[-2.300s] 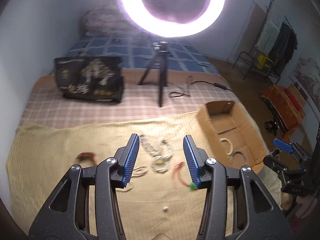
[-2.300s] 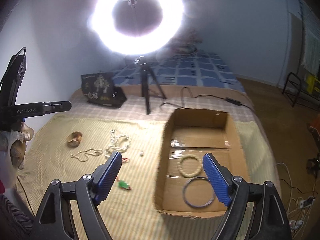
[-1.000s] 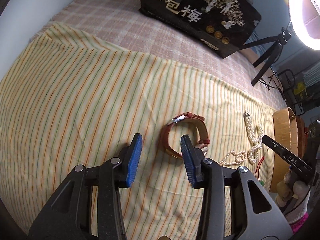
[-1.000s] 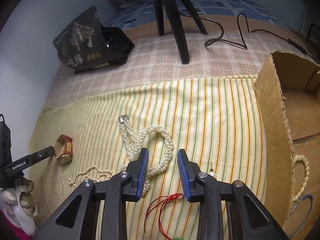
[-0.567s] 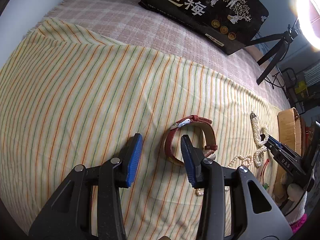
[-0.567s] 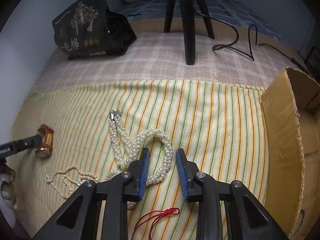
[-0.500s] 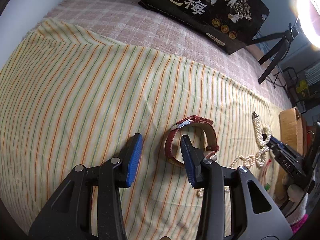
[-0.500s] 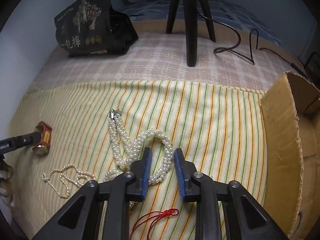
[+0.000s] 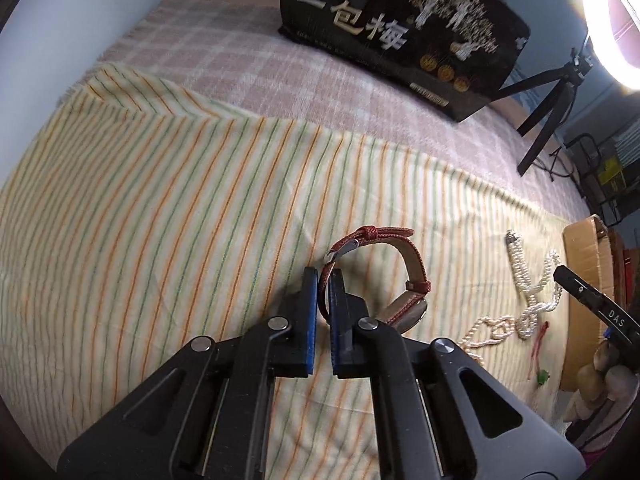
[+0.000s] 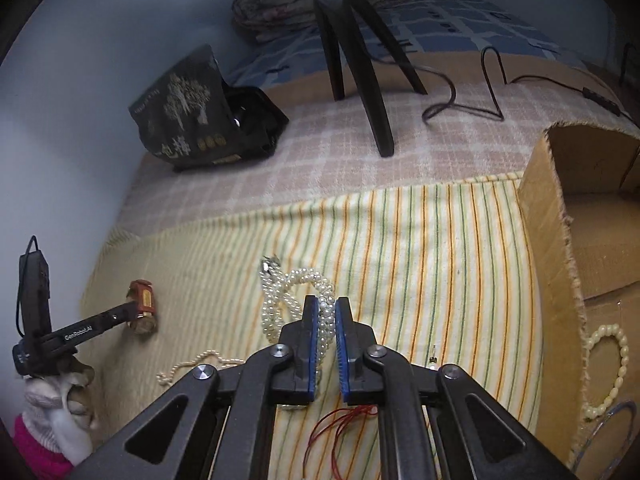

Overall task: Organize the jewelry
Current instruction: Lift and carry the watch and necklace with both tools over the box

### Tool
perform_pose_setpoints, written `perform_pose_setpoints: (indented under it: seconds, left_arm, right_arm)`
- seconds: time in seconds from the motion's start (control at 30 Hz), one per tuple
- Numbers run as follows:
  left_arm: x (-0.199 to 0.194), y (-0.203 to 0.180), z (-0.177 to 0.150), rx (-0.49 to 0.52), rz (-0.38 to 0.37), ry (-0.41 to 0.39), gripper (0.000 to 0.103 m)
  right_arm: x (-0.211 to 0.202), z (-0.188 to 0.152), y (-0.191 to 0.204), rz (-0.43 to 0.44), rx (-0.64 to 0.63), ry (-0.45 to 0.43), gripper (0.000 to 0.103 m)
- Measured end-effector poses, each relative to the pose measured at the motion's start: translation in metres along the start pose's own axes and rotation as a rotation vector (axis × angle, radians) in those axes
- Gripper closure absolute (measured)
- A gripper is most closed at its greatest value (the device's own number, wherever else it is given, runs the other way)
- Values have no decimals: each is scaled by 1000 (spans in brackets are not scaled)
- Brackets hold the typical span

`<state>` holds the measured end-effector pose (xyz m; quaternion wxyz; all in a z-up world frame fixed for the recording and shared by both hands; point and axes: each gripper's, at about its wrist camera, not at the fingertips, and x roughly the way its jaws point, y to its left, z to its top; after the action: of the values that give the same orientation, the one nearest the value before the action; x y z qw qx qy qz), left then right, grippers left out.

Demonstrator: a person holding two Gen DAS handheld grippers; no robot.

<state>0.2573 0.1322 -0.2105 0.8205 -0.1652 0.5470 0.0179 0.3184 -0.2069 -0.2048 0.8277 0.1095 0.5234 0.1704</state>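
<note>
My left gripper [image 9: 323, 276] is shut on the near strap of a red-strapped watch [image 9: 404, 276] standing on the striped cloth [image 9: 160, 220]. The watch also shows at the left of the right wrist view [image 10: 143, 309]. My right gripper [image 10: 327, 307] is shut on a thick white pearl necklace [image 10: 280, 304], with beads pinched between its blue pads. That necklace also shows in the left wrist view [image 9: 528, 284]. A thin pearl chain [image 10: 196, 364] and a red cord [image 10: 340, 420] with a green bead lie close by on the cloth.
An open cardboard box [image 10: 540, 220] stands at the right and holds a cream bead bracelet [image 10: 612, 364] and a grey ring [image 10: 608, 432]. A black printed bag [image 9: 404, 28] and a ring-light tripod [image 10: 356, 52] stand behind on the checked blanket. A small earring [image 10: 433, 354] lies near the box.
Both grippers have closed: the left on the watch strap, the right on the thick pearl necklace. Both have also moved slightly forward over their items.
</note>
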Motion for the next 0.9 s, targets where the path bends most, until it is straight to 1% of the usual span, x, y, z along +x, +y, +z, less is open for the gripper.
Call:
perform_pose_setpoints:
  seconds: [0.1, 0.27, 0.4, 0.5, 0.67, 0.8, 0.9]
  left_arm:
    - [-15, -5, -1, 2, -19, -28, 100]
    - [-39, -18, -3, 15, -54, -72, 100]
    - [-66, -32, -10, 39, -88, -118, 100]
    - [-86, -44, -17, 57, -118, -152, 100]
    - [-117, -73, -30, 110, -157, -213, 100]
    - [-137, -97, -45, 142, -214, -231, 100]
    - [-147, -112, -55, 171, -237, -250, 100]
  right_arm:
    - [-14, 2, 8, 14, -15, -25, 97]
    - [-43, 0, 27, 10, -76, -72, 97]
    - [-68, -5, 38, -1, -138, -116, 97]
    - [-90, -9, 46, -27, -190, -165, 97]
    - [-124, -18, 54, -10, -202, -223, 97]
    - [-142, -25, 58, -10, -220, -262, 97]
    - [-153, -30, 58, -3, -221, -278, 97]
